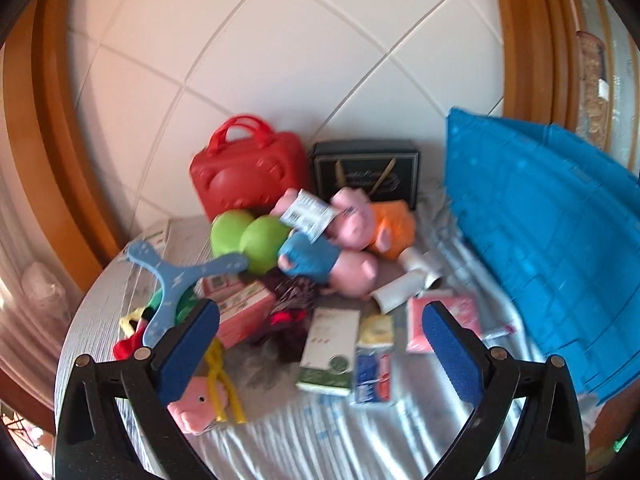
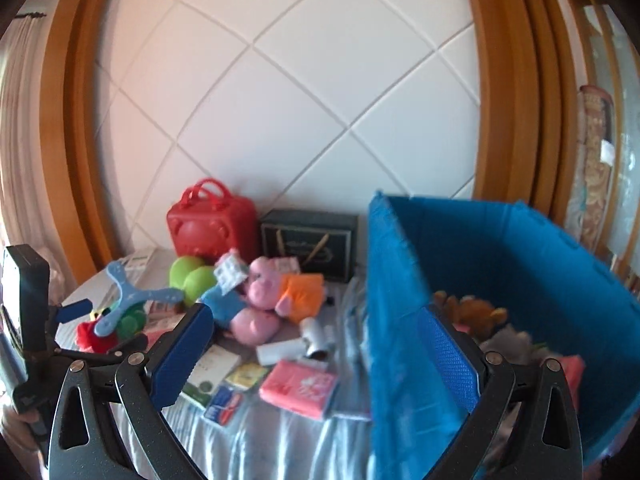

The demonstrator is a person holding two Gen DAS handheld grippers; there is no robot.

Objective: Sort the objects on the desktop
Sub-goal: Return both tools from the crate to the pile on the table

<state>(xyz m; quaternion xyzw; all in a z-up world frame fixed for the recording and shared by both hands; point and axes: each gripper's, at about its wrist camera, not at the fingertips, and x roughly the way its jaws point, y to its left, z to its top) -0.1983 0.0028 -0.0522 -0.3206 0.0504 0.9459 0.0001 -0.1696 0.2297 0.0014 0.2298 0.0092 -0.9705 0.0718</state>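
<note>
A heap of objects lies on the table: pink pig plush toys (image 1: 352,232) (image 2: 260,292), a green toy (image 1: 252,240) (image 2: 192,276), a blue boomerang (image 1: 176,280) (image 2: 132,296), a red case (image 1: 248,172) (image 2: 212,220), a white and green box (image 1: 332,348) (image 2: 212,372) and a pink packet (image 1: 444,320) (image 2: 300,388). My left gripper (image 1: 320,344) is open and empty above the white and green box. My right gripper (image 2: 316,348) is open and empty over the near wall of the blue bin (image 2: 520,280), which holds plush toys (image 2: 472,312). The left gripper's fingers (image 2: 76,308) show at the far left in the right wrist view.
A dark box (image 1: 366,172) (image 2: 312,240) stands at the back against the white padded wall. White tubes (image 1: 400,288) (image 2: 288,348), a yellow sachet (image 1: 376,328), a blue and red sachet (image 1: 372,376) and a pink box (image 1: 244,312) lie on the crinkled table cover (image 1: 320,432). The blue bin (image 1: 540,240) fills the right side.
</note>
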